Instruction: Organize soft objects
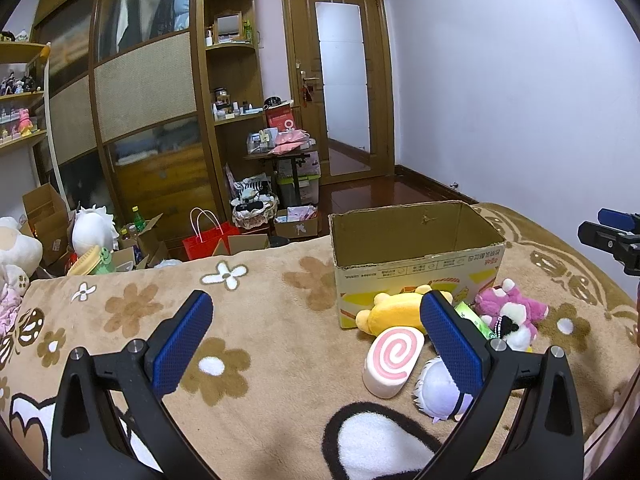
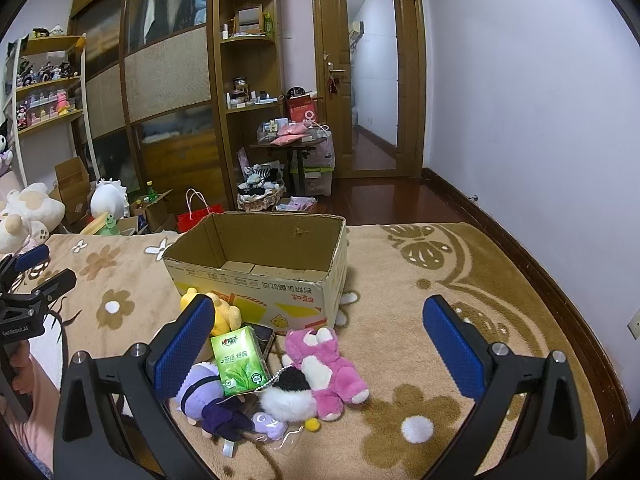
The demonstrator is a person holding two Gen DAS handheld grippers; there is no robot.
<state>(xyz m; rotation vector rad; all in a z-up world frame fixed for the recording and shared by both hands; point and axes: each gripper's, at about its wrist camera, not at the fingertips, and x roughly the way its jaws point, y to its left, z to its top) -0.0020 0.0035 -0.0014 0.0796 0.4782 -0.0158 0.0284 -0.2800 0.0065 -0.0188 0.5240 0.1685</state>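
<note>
An open cardboard box (image 1: pixel 416 236) stands on the flowered blanket; it also shows in the right wrist view (image 2: pixel 256 256) and looks empty. In front of it lie a yellow plush (image 1: pixel 394 310), a pink swirl roll cushion (image 1: pixel 394 360), a pink bear plush (image 2: pixel 324 364), a purple-haired doll (image 2: pixel 212 400), a black-and-white pompom (image 2: pixel 290 392) and a green tissue pack (image 2: pixel 238 360). My left gripper (image 1: pixel 316 340) is open and empty, left of the toys. My right gripper (image 2: pixel 320 344) is open and empty, hovering over the toys.
The blanket (image 1: pixel 256 292) covers the bed. A phone (image 2: pixel 262 334) lies under the tissue pack. Beyond the bed are a wardrobe (image 1: pixel 148 92), a door (image 1: pixel 344 76), a cluttered side table (image 1: pixel 288 148), a red bag (image 1: pixel 208 240) and boxes.
</note>
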